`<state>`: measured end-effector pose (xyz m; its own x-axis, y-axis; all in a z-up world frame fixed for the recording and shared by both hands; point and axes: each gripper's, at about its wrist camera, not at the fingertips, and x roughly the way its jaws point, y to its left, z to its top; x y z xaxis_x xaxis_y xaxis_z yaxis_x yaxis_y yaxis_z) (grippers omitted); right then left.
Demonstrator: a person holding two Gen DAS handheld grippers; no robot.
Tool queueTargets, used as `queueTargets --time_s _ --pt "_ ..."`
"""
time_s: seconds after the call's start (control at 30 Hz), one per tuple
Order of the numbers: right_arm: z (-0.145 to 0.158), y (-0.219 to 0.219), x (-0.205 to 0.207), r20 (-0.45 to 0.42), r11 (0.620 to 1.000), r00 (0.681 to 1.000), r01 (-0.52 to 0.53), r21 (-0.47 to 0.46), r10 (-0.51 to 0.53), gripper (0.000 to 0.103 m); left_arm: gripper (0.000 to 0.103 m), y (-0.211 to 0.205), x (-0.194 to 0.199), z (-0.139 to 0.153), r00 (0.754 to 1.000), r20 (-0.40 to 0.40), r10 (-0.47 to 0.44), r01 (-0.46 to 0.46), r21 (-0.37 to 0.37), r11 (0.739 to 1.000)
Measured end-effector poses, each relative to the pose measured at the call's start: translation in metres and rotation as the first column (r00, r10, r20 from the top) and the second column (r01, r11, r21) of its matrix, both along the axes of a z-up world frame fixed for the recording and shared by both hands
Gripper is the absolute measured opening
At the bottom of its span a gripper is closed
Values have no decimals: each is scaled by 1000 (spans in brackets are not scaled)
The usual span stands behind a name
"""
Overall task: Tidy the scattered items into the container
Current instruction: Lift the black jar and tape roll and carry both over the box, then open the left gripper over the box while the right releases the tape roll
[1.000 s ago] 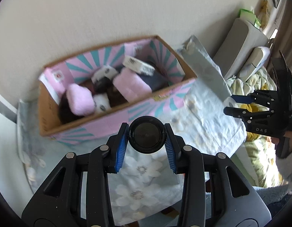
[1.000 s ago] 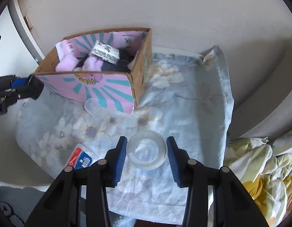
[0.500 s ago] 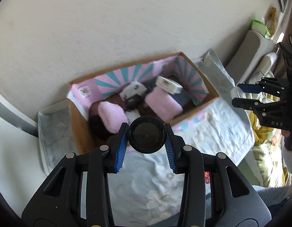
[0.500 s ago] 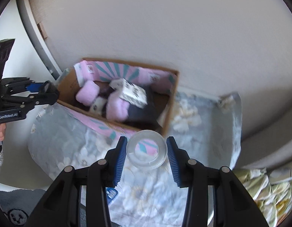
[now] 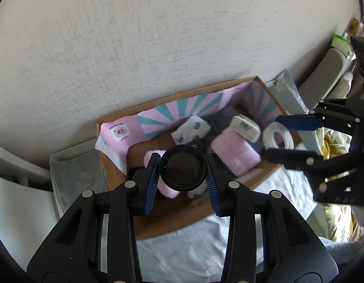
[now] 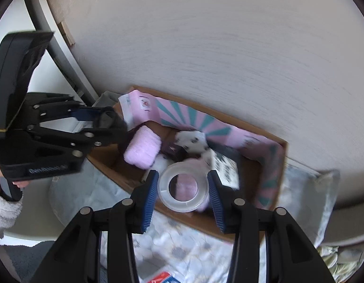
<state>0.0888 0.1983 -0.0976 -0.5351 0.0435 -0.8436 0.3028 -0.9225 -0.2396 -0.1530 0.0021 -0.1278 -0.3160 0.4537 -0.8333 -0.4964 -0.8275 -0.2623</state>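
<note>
Left wrist view: the left gripper (image 5: 183, 172), clamped on a round black plastic lid (image 5: 183, 168), now hangs directly over the open cardboard box with pink-and-teal lining (image 5: 182, 107), where a second ago the box lay ahead of it across the floral cloth (image 5: 205, 240). The right gripper (image 6: 183, 189) has likewise arrived above the box, pinching a clear plastic tape ring (image 6: 183, 189), with the fluffy pink rolls (image 6: 143, 149) just beyond its fingertips. Both items look ready to be let go, so two scattered things are nearly stowed.
</note>
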Motion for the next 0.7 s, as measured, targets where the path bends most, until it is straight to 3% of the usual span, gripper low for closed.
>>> queueTargets --time_s 0.3,0.7 --pt "-22 -12 -39 32 999 999 -9 45 8 39 34 2 -24 -30 1000 27 -10 12 -79 997" --pt "-30 -3 -56 61 999 998 16 36 -18 39 34 7 -31 -45 998 31 -46 49 -109 993"
